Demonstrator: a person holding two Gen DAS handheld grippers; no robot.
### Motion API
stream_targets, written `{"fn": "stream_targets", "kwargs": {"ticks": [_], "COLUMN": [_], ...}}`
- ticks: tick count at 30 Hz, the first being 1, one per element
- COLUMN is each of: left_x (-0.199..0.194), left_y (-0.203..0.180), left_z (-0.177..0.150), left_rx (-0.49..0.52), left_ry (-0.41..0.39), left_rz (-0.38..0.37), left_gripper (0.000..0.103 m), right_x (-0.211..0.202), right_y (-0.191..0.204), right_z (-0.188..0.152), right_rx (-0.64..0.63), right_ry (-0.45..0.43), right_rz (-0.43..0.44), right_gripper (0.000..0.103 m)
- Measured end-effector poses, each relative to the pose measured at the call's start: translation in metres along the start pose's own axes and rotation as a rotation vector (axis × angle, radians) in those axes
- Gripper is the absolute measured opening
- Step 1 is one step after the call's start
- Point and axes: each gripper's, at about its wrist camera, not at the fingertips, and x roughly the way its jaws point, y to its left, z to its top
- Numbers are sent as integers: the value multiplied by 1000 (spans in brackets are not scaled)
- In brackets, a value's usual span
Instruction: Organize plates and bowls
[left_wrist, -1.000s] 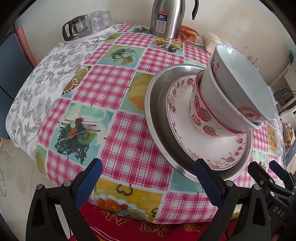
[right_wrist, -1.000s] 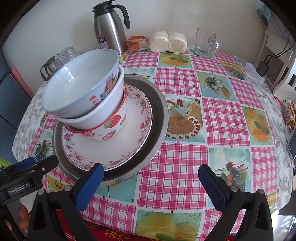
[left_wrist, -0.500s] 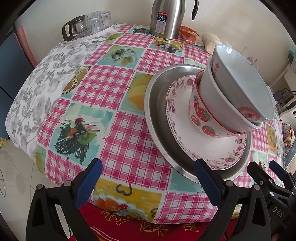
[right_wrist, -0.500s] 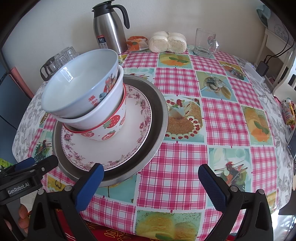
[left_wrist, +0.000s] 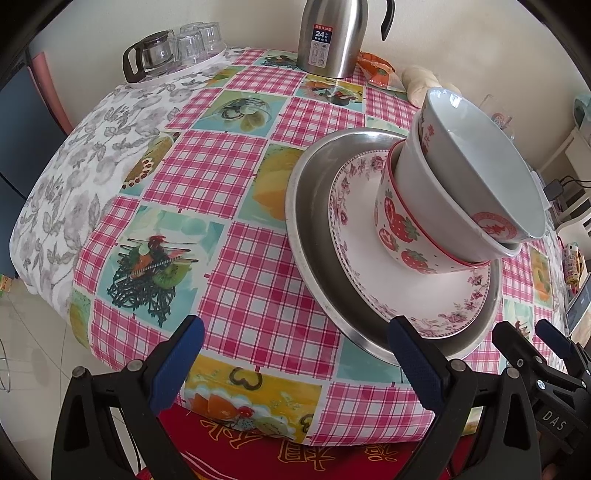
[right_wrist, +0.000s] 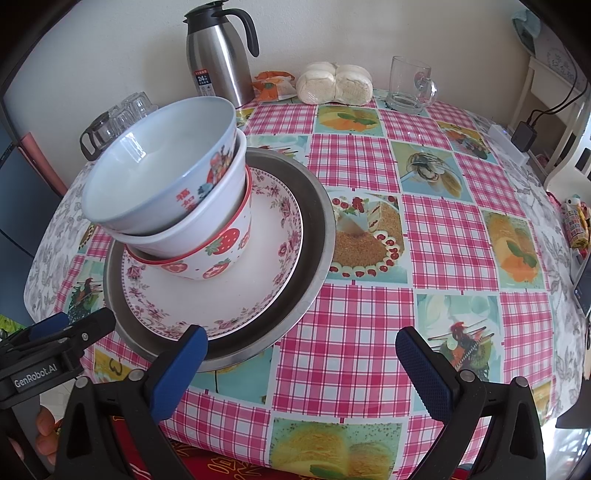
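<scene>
Right wrist view, bottom edge of the frame: the right gripper (right_wrist: 299, 363) has its blue-padded fingers (right_wrist: 179, 363) spread wide apart with nothing between them, the left-hand one in front of the near rim of the steel plate (right_wrist: 317, 258). At lower left sits the black tip of the left gripper (right_wrist: 74, 332), with part of a hand (right_wrist: 44, 432) below it. In the left wrist view the left gripper (left_wrist: 295, 362) is likewise spread and empty at the bottom of the frame, its right-hand finger overlapping the steel plate (left_wrist: 306, 236) near its front rim.

The steel plate lies on the surface (right_wrist: 436, 236), which is covered by a pink checked cloth with food pictures, left of centre in the right wrist frame. Inside it rests a floral plate (right_wrist: 269, 266), and on that stands a strawberry bowl (right_wrist: 221, 254). A plain white bowl (right_wrist: 218, 206) is nested in it, and a pale blue bowl (right_wrist: 155, 173) with red characters is nested on top; the stack leans towards the left of the frame.

Further back, along the wall at the top of the frame, stand a steel thermos jug (right_wrist: 218, 59), an orange packet (right_wrist: 273, 85), bagged buns (right_wrist: 334, 86) and a glass mug (right_wrist: 410, 86). At upper left, behind the bowls, a glass pot with upturned glasses (right_wrist: 118, 118) sits.
</scene>
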Motion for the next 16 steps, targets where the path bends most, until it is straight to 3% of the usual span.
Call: {"fn": "stream_targets", "kwargs": {"ticks": [16], "left_x": [-5], "left_y": [2], "left_z": [0], "left_rx": [-17], "left_ry": [-33], "left_rz": [13], "left_gripper": [99], "right_x": [0], "right_y": [0], "right_z": [0], "right_rx": [1], "right_ry": [0], "right_rz": [0], "right_gripper": [103]}}
